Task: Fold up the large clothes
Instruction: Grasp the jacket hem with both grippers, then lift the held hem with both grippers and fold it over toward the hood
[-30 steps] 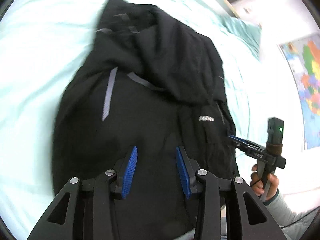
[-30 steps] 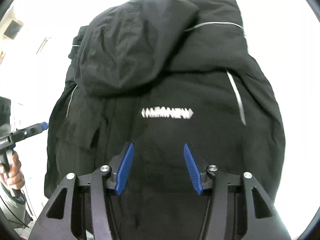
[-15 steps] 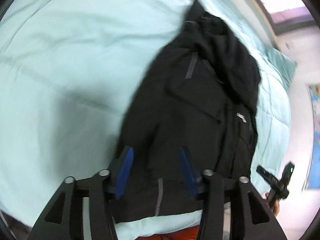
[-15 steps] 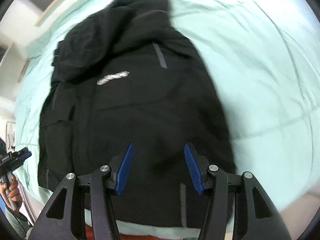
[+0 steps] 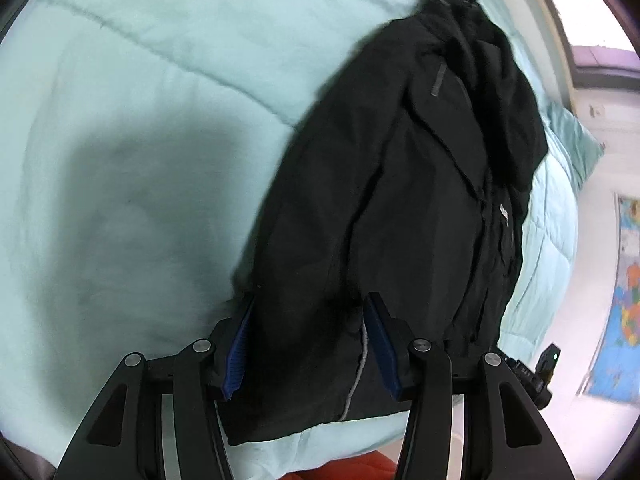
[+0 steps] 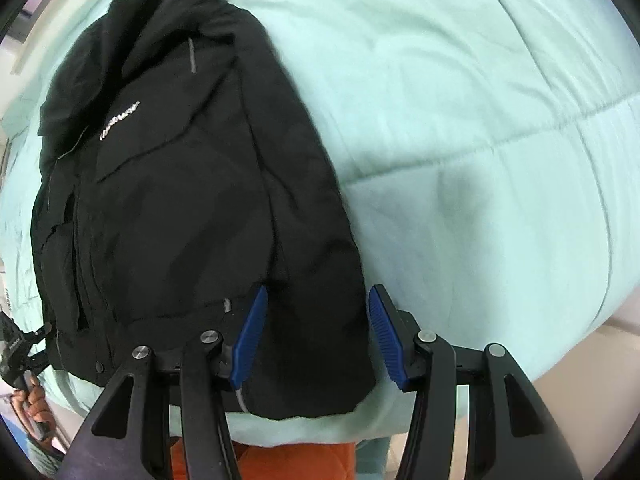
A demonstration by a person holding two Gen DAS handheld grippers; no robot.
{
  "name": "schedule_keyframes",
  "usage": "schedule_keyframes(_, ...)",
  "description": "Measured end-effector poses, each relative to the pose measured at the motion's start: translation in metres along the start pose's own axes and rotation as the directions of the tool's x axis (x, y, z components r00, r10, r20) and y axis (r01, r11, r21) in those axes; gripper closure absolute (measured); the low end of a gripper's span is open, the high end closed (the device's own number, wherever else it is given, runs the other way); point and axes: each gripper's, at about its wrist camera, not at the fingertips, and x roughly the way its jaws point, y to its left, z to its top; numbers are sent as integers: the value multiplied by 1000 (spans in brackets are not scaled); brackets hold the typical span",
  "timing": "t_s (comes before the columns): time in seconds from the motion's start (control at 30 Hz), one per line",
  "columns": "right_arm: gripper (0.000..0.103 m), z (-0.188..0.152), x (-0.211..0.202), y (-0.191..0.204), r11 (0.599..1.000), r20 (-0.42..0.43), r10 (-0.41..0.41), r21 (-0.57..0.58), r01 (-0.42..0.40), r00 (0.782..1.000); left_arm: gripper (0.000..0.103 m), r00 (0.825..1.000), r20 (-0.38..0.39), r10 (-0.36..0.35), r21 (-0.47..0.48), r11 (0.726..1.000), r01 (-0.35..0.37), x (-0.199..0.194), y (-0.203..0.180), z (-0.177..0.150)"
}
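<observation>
Jacket (image 5: 400, 208): black, lying lengthwise on the mint bed quilt (image 5: 140, 140), hood toward 12 o'clock, hem toward 6.
Left gripper (image 5: 306, 344): fingers spread wide over the hem's left corner (grasping nothing).
Right gripper (image 6: 316, 330): fingers wide apart above the hem's right corner, empty.

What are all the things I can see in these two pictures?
Jacket: one, black with a pale logo and grey strips, lying on the bed, its hem near the front edge.
Comforter: one, pale mint green, covering the bed under the jacket.
Pillow: one, mint green, at the far end.
Map poster: one, blue and multicoloured, on the wall.
Window: one, bright, beyond the bed.
Orange cloth: one patch, below the bed edge.
Left gripper: black, blue pads, open over the hem.
Right gripper: same, open over the hem.
</observation>
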Motion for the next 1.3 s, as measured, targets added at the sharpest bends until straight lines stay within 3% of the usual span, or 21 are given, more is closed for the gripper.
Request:
schedule_keyframes(0.07,47,-6,5,-9,999,-18,29,27,-29,999,57,1000,-4,-25,51,998,25,-3,-8,-4)
schedule_keyframes(0.17,47,-12,14,-19,992,-45,109,70,-106,993,57,998,-19,-68,61,996,69,-6,-13,-6)
schedule_keyframes(0.3,43,-13,20,-22,989,-56,133,79,-129,990,54,997,-68,-22,25,999,23,10,-6,-3)
schedule_keyframes(0.37,44,-11,19,-19,988,-60,136,77,-132,989,55,997,-59,-41,6,999,41,12,-4,-2)
schedule_keyframes(0.4,48,-11,17,-18,990,-58,131,68,-127,990,55,998,-51,-48,9,999,48,11,-5,-3)
schedule_keyframes(0.43,67,-12,12,-16,989,-53,140,49,-137,989,58,998,-38,-53,28,998,54,7,-9,-4)
schedule_keyframes(0.47,78,-14,5,-13,986,-49,167,31,-165,985,70,997,-27,-73,55,996,75,1,-13,-6)
schedule_keyframes(0.53,78,-16,-13,-6,983,-20,182,-12,-182,983,78,985,-14,-173,98,980,174,-19,-21,-8)
schedule_keyframes(0.6,78,-16,-28,-2,967,-6,251,-44,-251,968,78,969,-12,-246,110,963,246,-30,-26,-9)
schedule_keyframes(0.7,72,-11,-25,-5,955,-39,295,-27,-296,955,77,950,-44,-309,97,945,312,-26,-28,-9)
schedule_keyframes(0.77,65,-7,-12,-7,952,-70,306,3,-307,949,68,936,-76,-343,38,937,346,-11,-21,-9)
schedule_keyframes(0.83,58,-4,0,-15,950,-98,313,33,-311,945,61,936,-106,-336,-11,942,337,4,-12,-9)
schedule_keyframes(0.87,48,-4,7,-16,945,-108,326,53,-321,939,60,938,-115,-328,-19,945,328,11,-11,-10)
schedule_keyframes(0.93,45,-7,18,-12,935,-122,352,93,-343,928,60,951,-125,-282,-26,959,281,23,-11,-13)
schedule_keyframes(1.0,45,-9,25,-10,923,-134,380,127,-364,915,60,953,-115,-278,-42,960,275,24,-5,-14)
schedule_keyframes(1.03,48,-11,23,-8,927,-119,370,122,-356,922,61,955,-92,-281,-41,960,278,19,-5,-14)
schedule_keyframes(1.1,71,-12,12,-3,933,-92,358,83,-351,929,74,957,-47,-287,-3,958,287,5,-11,-14)
schedule_keyframes(1.17,77,-11,-2,-1,933,-64,359,56,-356,931,82,949,-19,-316,28,948,316,-9,-19,-11)
schedule_keyframes(1.3,80,-3,-32,15,942,-14,333,-32,-333,943,85,939,24,-342,121,934,337,-36,-50,-3)
